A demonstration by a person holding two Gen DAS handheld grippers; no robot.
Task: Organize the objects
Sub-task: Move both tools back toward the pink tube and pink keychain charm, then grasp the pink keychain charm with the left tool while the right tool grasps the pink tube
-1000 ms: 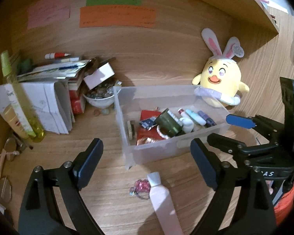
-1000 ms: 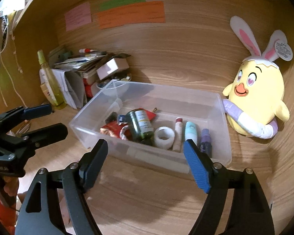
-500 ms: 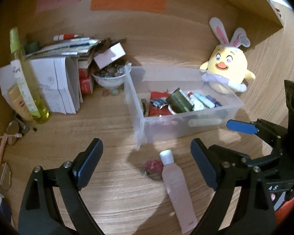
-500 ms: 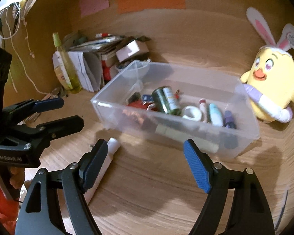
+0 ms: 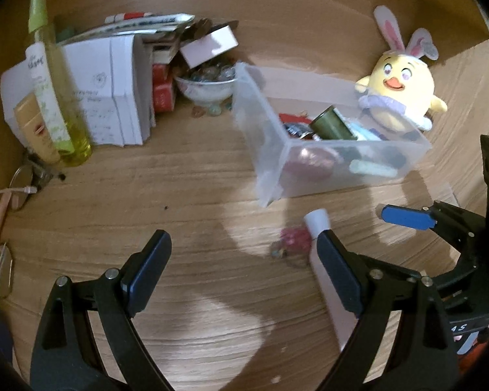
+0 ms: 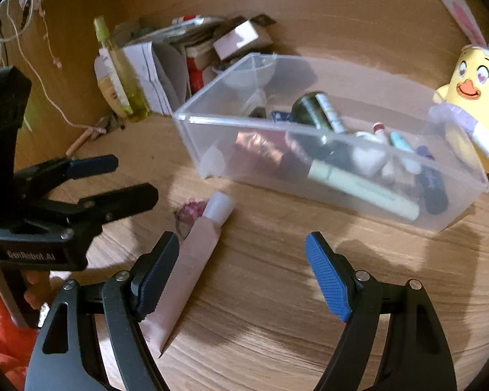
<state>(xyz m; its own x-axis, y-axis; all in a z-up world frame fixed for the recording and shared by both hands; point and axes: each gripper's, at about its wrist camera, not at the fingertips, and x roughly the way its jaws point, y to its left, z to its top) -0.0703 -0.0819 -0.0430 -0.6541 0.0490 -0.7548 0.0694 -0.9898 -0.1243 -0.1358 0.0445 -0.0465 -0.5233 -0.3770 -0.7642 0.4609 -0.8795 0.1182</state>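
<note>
Both grippers, left (image 5: 243, 270) and right (image 6: 241, 277), gape empty above desk; pink tube (image 6: 195, 254) lies before clear bin (image 6: 342, 120) (hair tie (image 6: 189, 210) touching); slanted grab risks rolling it.

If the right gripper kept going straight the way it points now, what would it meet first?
Probably bare desk: nothing lies between its open fingers. The pink tube sits just beside its left finger, and the clear bin is farther on.
</note>
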